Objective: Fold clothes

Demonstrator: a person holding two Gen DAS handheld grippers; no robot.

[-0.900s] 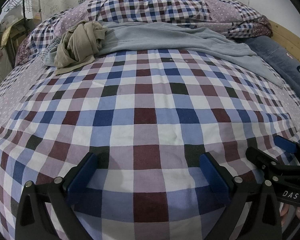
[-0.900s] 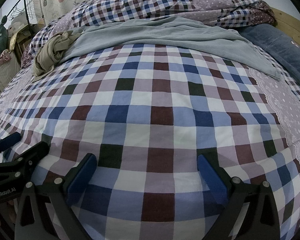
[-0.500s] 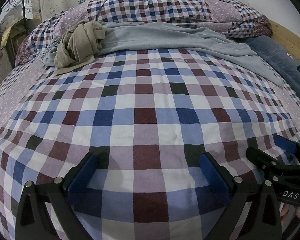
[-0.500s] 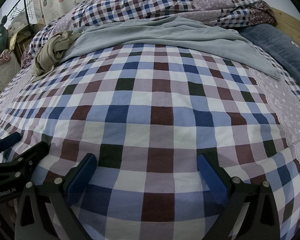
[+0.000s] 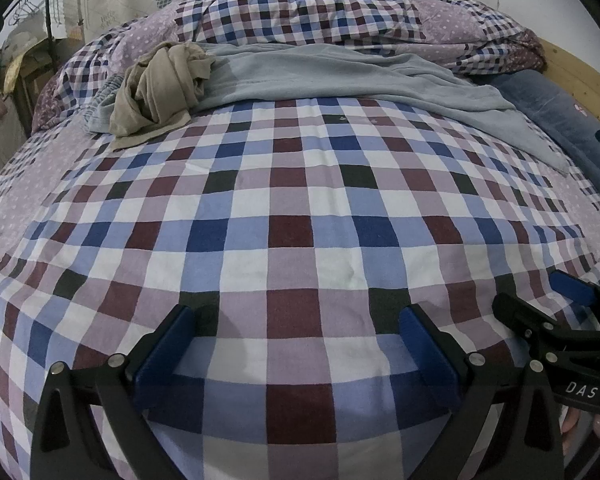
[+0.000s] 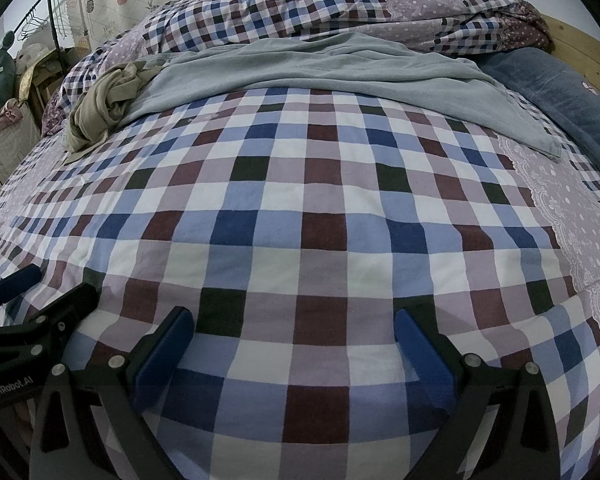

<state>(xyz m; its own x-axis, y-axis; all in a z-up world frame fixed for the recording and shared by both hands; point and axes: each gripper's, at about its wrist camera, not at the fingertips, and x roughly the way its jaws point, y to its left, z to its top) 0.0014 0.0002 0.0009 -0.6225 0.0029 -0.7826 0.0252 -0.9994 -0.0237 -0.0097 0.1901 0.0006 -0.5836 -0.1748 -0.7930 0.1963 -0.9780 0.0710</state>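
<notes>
Both tools sit low over the near edge of the bed [image 5: 300,232], side by side. The left tool [image 5: 300,344] has its blue pads spread wide, with nothing between them but checked bedcover. The right tool [image 6: 296,344] is likewise spread and empty.

The clothes lie along the far edge of the bed, against the bunched checked duvet [image 5: 308,12]. A grey-blue garment [image 5: 340,76] is spread loosely across most of that edge, its long flat corner trailing toward the far right. A beige garment [image 5: 160,88] sits crumpled in a heap at the far left corner, resting partly on the grey-blue one.

Handling judgement: both items appear to be thin, soft knit, light and limp, with no stiffness to hold a shape. They should drape and drag rather than slide cleanly, and the bedcover beneath may bunch if pinched together with them. The best hold on the grey-blue garment is judged to be its free right corner or hem, where the edge lies flat and single. The beige heap offers no clear edge and would need shaking out first.

Open room: the middle of the bed, between tools and clothes, is bare and flat, suitable for laying out. A dark blue pillow [image 5: 560,112] and wooden bed frame [image 5: 580,68] bound the right edge.
</notes>
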